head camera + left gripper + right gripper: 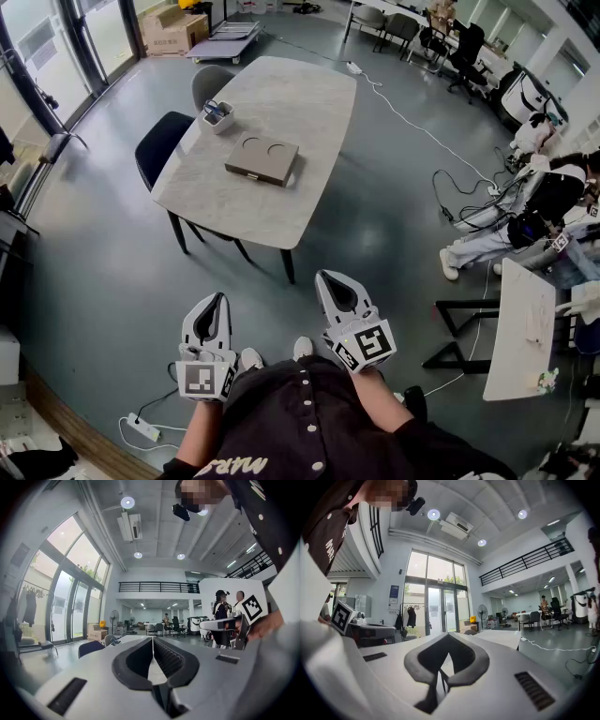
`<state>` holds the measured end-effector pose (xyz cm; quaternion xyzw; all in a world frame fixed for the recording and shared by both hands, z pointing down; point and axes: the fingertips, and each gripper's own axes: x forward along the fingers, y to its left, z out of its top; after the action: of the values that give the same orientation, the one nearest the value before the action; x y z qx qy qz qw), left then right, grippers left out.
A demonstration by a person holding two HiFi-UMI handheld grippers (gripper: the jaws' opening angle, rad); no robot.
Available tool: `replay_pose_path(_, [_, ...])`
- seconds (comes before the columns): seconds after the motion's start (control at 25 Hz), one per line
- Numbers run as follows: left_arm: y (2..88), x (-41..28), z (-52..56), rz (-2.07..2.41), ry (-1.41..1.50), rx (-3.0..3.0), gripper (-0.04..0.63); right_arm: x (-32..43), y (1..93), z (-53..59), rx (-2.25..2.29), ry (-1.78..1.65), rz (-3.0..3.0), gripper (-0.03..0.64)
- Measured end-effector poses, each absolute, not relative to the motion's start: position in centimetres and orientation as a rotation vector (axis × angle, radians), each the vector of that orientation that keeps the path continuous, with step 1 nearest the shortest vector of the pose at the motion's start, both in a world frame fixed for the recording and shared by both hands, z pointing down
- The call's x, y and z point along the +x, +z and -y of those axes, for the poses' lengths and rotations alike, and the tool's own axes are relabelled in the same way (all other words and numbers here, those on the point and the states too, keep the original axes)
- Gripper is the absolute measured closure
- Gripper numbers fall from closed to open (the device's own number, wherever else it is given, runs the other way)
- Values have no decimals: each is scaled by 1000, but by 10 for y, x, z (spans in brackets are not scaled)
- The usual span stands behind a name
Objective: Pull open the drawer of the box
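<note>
A flat grey-brown box (262,160) with two round recesses in its top lies on a pale marble table (309,103), far ahead of me. No drawer front shows from here. Both grippers are held close to my body, well short of the table and over the grey floor. My left gripper (217,301) is shut with nothing in it, its tips meeting in the left gripper view (153,638). My right gripper (325,279) is likewise shut and empty (449,635). Both point towards the table.
A small white container (217,115) stands on the table behind the box. Dark chairs (157,146) sit at the table's left side. Cables and a power strip (142,427) lie on the floor. A white table (523,330) and seated people (525,220) are at the right.
</note>
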<state>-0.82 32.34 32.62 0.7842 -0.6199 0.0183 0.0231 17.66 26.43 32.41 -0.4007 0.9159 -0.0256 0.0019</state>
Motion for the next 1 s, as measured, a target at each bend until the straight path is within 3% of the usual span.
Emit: replay_pose_path(1.0, [329, -43, -324, 1892, 53, 2456, 578, 140, 330, -263, -1280, -70, -2855, 620])
